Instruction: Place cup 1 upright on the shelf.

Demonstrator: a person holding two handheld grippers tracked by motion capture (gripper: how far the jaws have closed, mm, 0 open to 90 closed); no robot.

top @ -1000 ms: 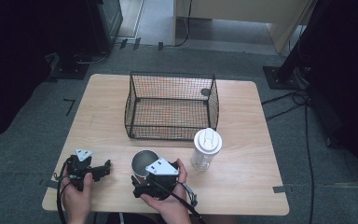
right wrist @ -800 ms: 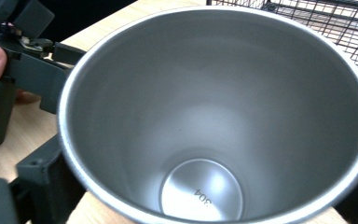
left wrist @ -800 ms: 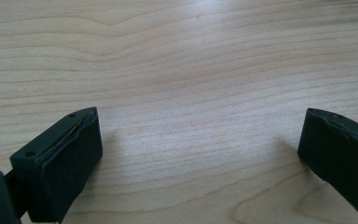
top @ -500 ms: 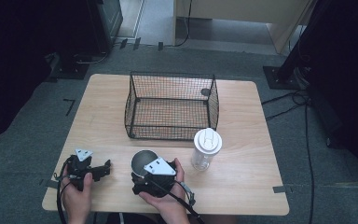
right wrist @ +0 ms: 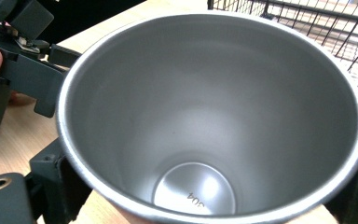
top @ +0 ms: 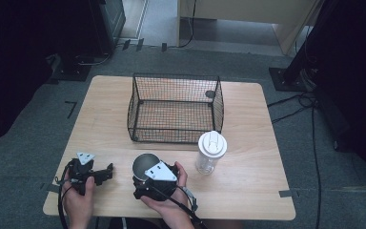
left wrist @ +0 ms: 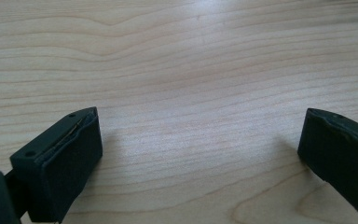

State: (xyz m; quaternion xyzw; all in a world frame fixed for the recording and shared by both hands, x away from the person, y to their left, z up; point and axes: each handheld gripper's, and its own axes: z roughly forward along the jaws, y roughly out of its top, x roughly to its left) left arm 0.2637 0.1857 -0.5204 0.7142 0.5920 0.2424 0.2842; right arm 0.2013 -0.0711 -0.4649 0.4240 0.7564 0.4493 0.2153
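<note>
A steel cup (top: pixel 143 164) stands near the table's front edge, and its open mouth (right wrist: pixel 205 107) faces the right gripper view. My right gripper (top: pixel 147 174) is shut on the cup, with one black jaw on each side of its wall (right wrist: pixel 209 186). To its left, my left gripper (top: pixel 106 172) rests low over bare wood, held by a hand. Its jaws stand far apart with nothing between them (left wrist: pixel 200 135). The left gripper (right wrist: pixel 23 60) also appears beyond the cup's rim in the right gripper view.
A black wire basket (top: pixel 176 109) stands at the middle of the wooden table (top: pixel 252 191), just behind the cup. A clear bottle with a white lid (top: pixel 211 151) stands upright right of the cup. Cables trail off the front edge.
My right gripper and the cup have drifted slightly to the left. The left gripper has stayed put.
</note>
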